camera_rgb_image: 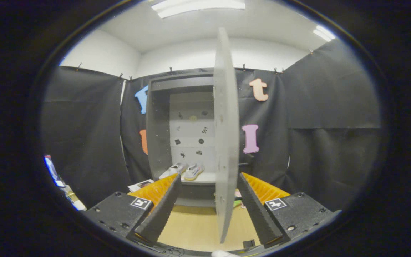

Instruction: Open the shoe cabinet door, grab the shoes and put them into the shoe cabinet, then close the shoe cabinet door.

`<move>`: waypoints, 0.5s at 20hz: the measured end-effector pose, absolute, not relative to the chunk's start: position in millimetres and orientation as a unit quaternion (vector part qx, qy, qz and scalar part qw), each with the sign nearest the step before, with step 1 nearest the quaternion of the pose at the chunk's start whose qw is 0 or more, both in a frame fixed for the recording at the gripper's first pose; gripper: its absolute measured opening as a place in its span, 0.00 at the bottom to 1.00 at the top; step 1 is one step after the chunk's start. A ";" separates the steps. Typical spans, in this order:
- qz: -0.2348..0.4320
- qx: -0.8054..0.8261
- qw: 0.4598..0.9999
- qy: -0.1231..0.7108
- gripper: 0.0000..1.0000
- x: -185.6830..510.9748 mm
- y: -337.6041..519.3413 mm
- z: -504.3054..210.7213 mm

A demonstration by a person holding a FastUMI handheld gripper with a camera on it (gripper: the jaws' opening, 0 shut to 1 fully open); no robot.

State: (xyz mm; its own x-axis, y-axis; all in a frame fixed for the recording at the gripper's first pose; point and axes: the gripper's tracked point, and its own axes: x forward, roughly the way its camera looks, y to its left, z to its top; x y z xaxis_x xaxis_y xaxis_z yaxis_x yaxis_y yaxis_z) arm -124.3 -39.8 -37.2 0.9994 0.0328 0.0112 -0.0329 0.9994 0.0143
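In the gripper view, the tool [207, 210] sits at the bottom centre of the frame with its two fingers [159, 210] spread wide apart, holding nothing. The shoe cabinet door [226, 135] stands open and is seen nearly edge-on, a tall pale panel running from the upper centre of the frame down to the lower centre, where its bottom end falls in the gap between the fingers, closer to the right finger; whether either finger touches it cannot be told. Just left of the door, in the middle of the frame, the shoe cabinet [162, 125] shows its grey frame and open interior, with a pale back panel carrying small dark marks. The shoes [186, 171], a light-coloured pair, lie side by side on the cabinet's lower shelf, beyond the fingers and to the left of the door's edge. Below the cabinet a strip of light wooden floor [191, 225] shows between the fingers. A few flat printed items [140, 185] lie near the cabinet's lower left corner, and further small objects sit at the lower left of the frame, too small to identify.
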 end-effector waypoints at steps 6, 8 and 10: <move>0.002 0.003 1.000 0.008 1.00 -111.2 -124.4 -47.0; 0.004 -0.003 1.000 0.014 1.00 -90.6 -141.1 -47.1; 0.007 -0.010 1.000 0.024 1.00 -69.1 -152.1 -45.0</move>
State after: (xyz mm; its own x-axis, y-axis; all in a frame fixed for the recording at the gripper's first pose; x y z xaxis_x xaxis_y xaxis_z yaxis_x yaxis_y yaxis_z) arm -69.1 -152.1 -45.0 0.9987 0.0143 -0.0483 -0.0152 0.9997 -0.0189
